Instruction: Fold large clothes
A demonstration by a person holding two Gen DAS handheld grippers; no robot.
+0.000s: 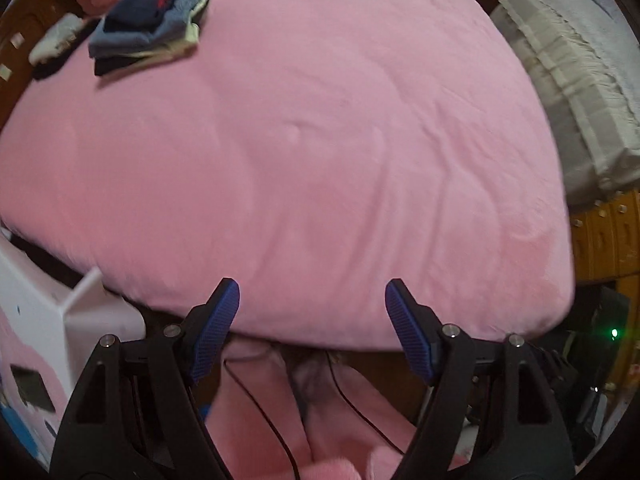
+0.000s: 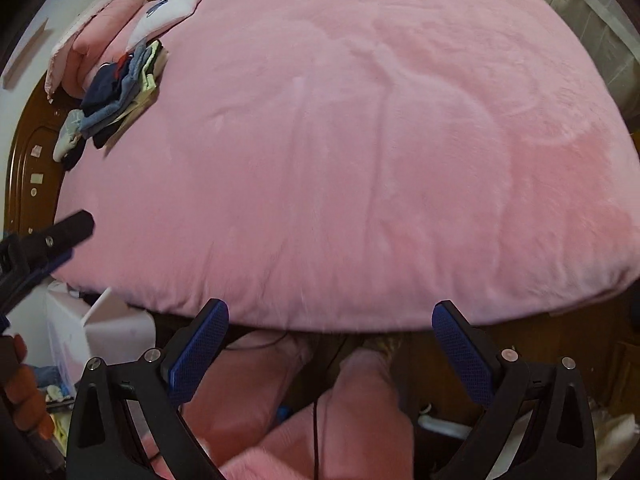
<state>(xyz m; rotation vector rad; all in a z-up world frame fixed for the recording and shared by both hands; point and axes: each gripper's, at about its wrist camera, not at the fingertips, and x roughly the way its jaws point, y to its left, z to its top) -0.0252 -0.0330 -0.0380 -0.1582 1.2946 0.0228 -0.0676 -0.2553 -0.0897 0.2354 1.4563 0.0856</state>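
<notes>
A stack of folded clothes [image 1: 146, 26], navy, blue and pale green, lies at the far left of a bed under a pink fleece sheet [image 1: 320, 152]. The stack also shows in the right wrist view [image 2: 120, 92]. My left gripper [image 1: 312, 300] is open and empty above the bed's near edge. My right gripper [image 2: 330, 320] is open and empty, also above the near edge. The left gripper's black finger [image 2: 68, 228] shows at the left of the right wrist view. No garment is held.
Pink pillows [image 2: 100, 36] and a white pillow [image 2: 172, 8] lie at the bed's far left by a brown headboard [image 2: 28, 160]. A white box [image 1: 52, 320] stands left of the bed. White quilted bedding [image 1: 568, 80] lies at the right. My pink-trousered legs [image 2: 360, 400] are below.
</notes>
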